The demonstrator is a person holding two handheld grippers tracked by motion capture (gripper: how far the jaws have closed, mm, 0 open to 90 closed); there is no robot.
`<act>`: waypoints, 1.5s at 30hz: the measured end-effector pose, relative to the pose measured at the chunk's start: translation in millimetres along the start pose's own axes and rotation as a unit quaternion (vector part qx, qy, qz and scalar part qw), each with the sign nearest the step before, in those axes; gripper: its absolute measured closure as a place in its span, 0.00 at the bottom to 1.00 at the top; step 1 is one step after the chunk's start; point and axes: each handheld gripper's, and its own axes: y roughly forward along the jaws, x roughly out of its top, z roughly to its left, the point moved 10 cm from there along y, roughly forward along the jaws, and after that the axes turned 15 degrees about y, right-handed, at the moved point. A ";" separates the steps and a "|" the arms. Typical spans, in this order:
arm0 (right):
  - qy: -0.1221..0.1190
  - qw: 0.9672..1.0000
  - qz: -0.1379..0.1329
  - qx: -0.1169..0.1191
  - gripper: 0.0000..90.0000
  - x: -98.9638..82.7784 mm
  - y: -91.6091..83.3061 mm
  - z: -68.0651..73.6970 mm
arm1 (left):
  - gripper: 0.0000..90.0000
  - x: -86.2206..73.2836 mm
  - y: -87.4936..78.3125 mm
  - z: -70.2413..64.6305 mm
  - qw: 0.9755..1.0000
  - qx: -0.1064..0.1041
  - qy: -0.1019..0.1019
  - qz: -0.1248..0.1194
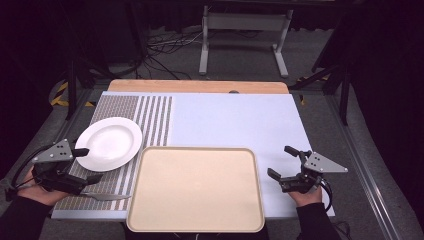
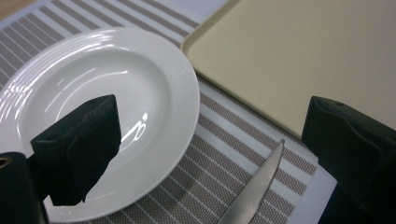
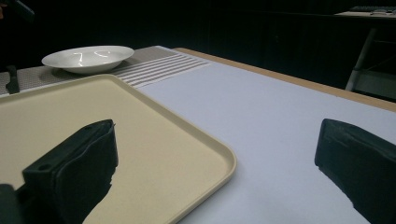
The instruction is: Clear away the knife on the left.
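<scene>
While both tongs gape empty, left tongs (image 1: 86, 165) straddle knife (image 1: 107, 196) beside plate (image 1: 109, 143); right tongs (image 1: 282, 162) flank tray (image 1: 195, 226).

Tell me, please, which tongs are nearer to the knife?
Left. The left tongs hang open right over the knife by the plate; the right tongs sit open beyond the tray.

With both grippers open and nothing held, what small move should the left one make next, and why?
Probably lower the left gripper onto the knife and close. Its jaws stand open with the blade lying between them on the striped mat, beside the plate, and the tray nearby is bare.
</scene>
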 end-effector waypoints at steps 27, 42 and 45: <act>-0.017 1.000 0.023 0.010 0.05 -2.2 3.1 2.7 | 0.10 -36.5 0.9 -9.3 0.989 -0.082 0.063 0.109; -0.016 0.999 0.025 0.018 0.05 -2.7 3.5 4.6 | 0.11 -70.1 9.6 -10.5 0.961 -0.126 0.097 0.225; -0.018 0.999 0.025 0.020 0.05 -2.5 3.2 5.7 | 0.13 -76.2 12.3 -10.7 0.956 -0.138 0.105 0.237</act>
